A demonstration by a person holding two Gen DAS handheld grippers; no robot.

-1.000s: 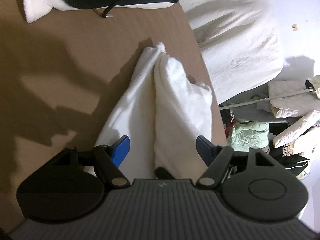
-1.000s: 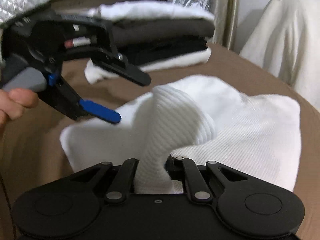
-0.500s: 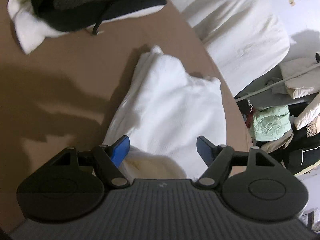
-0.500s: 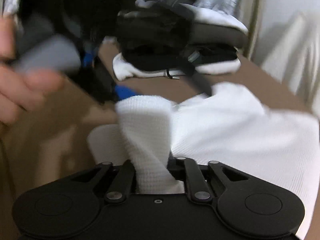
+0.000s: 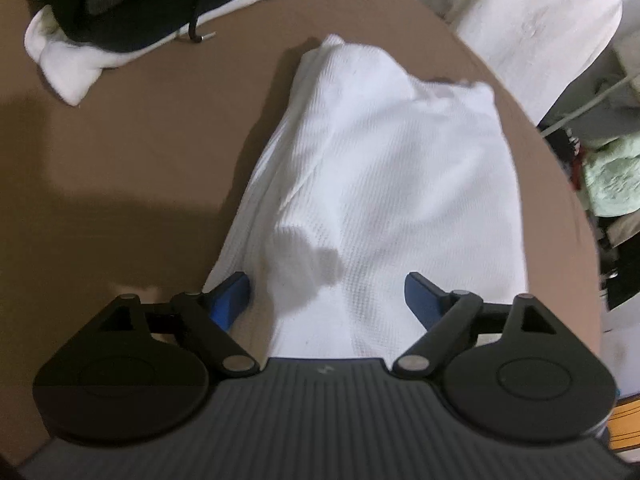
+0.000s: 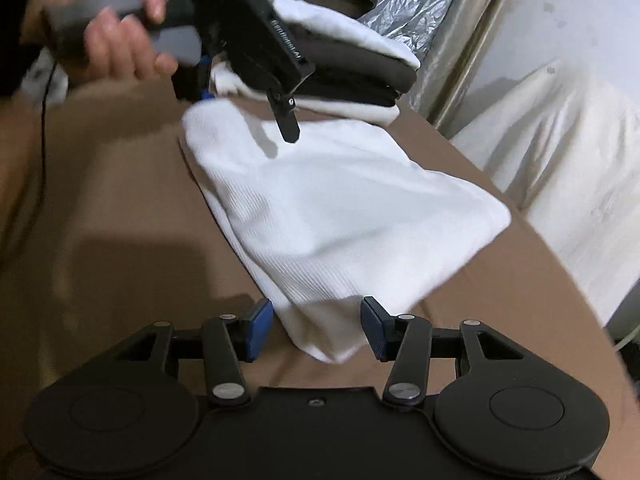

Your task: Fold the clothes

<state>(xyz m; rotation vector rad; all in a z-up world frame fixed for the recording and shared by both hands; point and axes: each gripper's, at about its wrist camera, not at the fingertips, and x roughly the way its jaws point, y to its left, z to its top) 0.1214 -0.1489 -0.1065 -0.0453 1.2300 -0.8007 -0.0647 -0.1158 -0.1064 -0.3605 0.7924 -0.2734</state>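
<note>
Right wrist: white garment (image 6: pixel 340 208) between parted jaws

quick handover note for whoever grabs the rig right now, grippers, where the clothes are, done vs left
Left gripper: jaws open, empty, over one end of the white garment.
Right gripper: jaws open, empty, straddling a corner of it without gripping.
The garment lies folded flat on the brown table.
Stack of folded clothes sits at the far edge.
Done: this fold is laid down.
Left, likely: tidy it or fold again, then stack.

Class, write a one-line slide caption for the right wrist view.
Open right gripper straddles a corner of the folded white waffle-knit garment on the brown table; open left gripper hovers opposite.
</note>
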